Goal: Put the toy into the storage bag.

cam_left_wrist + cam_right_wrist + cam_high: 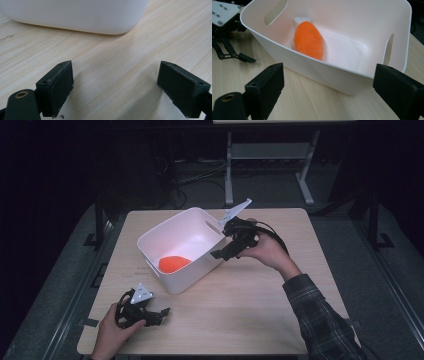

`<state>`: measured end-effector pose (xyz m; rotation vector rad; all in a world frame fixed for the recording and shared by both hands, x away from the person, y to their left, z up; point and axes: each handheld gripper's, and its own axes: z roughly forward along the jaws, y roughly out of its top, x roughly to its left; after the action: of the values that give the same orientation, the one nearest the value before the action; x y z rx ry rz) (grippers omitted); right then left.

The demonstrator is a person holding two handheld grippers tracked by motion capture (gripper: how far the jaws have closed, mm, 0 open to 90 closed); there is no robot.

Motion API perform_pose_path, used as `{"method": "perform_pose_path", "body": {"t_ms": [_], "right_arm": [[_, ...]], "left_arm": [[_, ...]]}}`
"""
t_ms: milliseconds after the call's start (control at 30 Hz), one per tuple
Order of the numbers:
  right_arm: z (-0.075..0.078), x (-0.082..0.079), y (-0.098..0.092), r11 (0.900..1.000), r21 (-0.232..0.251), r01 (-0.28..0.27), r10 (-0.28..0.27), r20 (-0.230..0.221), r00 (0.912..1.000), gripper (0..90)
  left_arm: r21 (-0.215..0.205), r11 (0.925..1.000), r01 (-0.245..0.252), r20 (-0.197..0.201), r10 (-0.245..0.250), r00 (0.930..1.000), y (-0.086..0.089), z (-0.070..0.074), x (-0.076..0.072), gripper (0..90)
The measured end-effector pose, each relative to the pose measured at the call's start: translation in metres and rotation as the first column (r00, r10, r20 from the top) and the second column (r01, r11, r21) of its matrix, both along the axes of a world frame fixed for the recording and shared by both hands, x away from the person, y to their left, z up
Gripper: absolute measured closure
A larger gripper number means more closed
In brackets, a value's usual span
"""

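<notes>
A smooth white plastic bin (pixel 190 227) with slot handles sits on the pale wood-grain table (pixel 250 320), bare board all round it. Inside lies a soft orange lump (pixel 309 40). The right gripper (pixel 223 251) hovers beside the bin's right wall, jaws spread; the left gripper (pixel 161 314) rests just before the bin's near corner, jaws wide, empty.

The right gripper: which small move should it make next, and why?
Probably lower over the rim toward the orange object. The right gripper is open just outside the white bin, and the object lies loose inside.
</notes>
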<state>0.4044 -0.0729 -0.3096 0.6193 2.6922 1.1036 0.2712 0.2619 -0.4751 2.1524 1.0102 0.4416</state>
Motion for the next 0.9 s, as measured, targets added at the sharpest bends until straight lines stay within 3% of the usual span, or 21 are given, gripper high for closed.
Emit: {"method": "perform_pose_path", "body": {"t_ms": [200,900], "right_arm": [[-0.010,-0.006,-0.015,0.999,0.016,0.029,-0.029,-0.001,0.9996,2.3],[-0.045,-0.037,-0.066,0.986,0.075,0.149,-0.152,0.031,0.9880,2.1]], "left_arm": [[-0.002,1.0000,0.000,0.000,0.000,1.0000,0.000,0.000,0.000,12.7],[0.002,1.0000,0.002,-0.002,-0.002,1.0000,0.000,0.000,0.000,12.7]]}}
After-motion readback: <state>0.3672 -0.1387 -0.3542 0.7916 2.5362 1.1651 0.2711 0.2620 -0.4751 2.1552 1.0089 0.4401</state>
